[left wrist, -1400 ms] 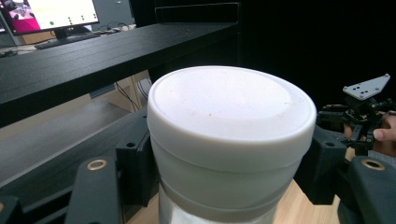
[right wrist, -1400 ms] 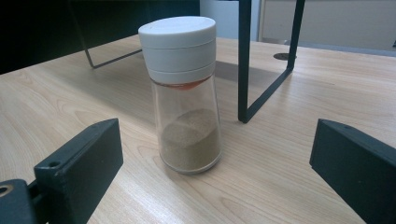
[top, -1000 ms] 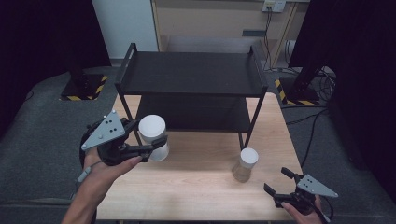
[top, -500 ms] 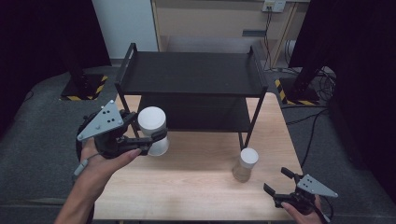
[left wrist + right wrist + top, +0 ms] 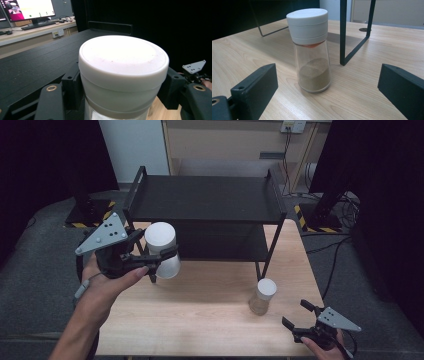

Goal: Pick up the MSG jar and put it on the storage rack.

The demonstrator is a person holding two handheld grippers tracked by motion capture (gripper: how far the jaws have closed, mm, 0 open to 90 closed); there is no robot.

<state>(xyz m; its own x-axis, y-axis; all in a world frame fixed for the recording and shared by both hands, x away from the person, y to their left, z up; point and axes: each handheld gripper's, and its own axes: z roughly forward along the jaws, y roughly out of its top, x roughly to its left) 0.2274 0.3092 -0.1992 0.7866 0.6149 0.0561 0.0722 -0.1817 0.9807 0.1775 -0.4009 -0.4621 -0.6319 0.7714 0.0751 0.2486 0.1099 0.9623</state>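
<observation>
My left hand-held gripper clamps the white-capped jar just under its cap, held above the table's left side near the shelf. It's rigid, probably light, with smooth, slippery walls. My right hand-held gripper stands open.

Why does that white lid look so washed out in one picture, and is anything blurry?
In the left gripper view the white lid sits close to the camera and catches bright light, so it glares. In the right gripper view the spice jar is sharp, with the black jaws nearest the camera soft. The high view is evenly lit, with dark surroundings.
</observation>
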